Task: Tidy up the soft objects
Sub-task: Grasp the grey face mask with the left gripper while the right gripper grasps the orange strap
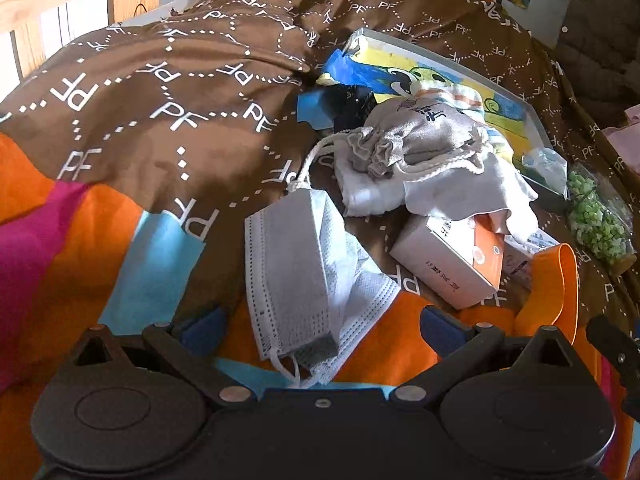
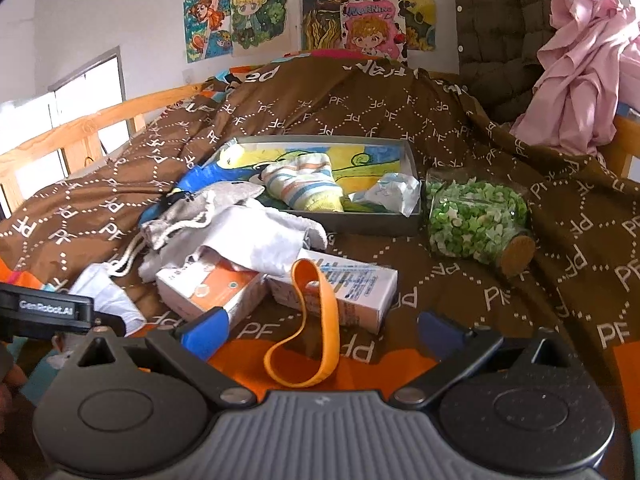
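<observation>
Soft things lie on a brown quilt. In the left wrist view, grey and white face masks (image 1: 300, 276) lie between the blue fingertips of my open left gripper (image 1: 320, 320). Behind them are a grey drawstring pouch (image 1: 416, 136) and a white cloth (image 1: 448, 188). In the right wrist view, an orange elastic band (image 2: 312, 332) lies between the fingertips of my open right gripper (image 2: 320, 332). The pouch (image 2: 208, 204) and white cloth (image 2: 260, 240) lie left of centre. A striped sock (image 2: 304, 184) lies in a shallow grey tray (image 2: 360, 222).
Two cartons (image 2: 224, 292) (image 2: 352, 288) lie under the cloth. A glass jar of green stars (image 2: 476, 220) lies on its side right of the tray. Crumpled tissue (image 2: 392, 192) sits in the tray. A wooden bed rail (image 2: 80, 128) runs left; pink clothing (image 2: 584, 64) hangs right.
</observation>
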### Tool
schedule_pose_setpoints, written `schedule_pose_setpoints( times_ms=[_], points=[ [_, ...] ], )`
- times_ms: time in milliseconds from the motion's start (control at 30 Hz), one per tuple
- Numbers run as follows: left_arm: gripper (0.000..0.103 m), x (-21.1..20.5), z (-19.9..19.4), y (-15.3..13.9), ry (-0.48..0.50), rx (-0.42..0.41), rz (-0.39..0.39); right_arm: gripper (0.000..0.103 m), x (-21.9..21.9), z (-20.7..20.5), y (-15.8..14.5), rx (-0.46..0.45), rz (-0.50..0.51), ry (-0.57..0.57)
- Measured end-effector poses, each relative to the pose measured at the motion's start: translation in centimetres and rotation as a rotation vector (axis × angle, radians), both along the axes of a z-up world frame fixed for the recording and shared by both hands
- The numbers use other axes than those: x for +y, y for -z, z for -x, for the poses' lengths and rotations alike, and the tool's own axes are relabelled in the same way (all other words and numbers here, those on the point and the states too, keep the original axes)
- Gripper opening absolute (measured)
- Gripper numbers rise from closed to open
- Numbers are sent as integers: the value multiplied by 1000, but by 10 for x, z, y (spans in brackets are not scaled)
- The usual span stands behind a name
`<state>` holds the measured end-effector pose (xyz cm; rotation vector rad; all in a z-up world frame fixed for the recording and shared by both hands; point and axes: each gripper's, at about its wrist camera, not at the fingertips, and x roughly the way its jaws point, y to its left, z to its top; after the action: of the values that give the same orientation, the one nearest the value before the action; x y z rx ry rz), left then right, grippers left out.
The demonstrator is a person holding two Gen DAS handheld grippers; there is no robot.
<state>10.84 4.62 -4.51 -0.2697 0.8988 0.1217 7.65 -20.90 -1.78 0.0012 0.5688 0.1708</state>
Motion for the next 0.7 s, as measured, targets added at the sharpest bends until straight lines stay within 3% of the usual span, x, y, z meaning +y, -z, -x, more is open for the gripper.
schedule_pose_setpoints(
  times_ms=[400, 700],
  points=[
    [102, 3, -12, 6, -8, -10, 27, 101, 11, -37, 29, 75, 22, -43],
    [71, -8, -11, 4, 62, -54, -5, 80, 18, -46, 39, 127, 27, -72]
  ],
)
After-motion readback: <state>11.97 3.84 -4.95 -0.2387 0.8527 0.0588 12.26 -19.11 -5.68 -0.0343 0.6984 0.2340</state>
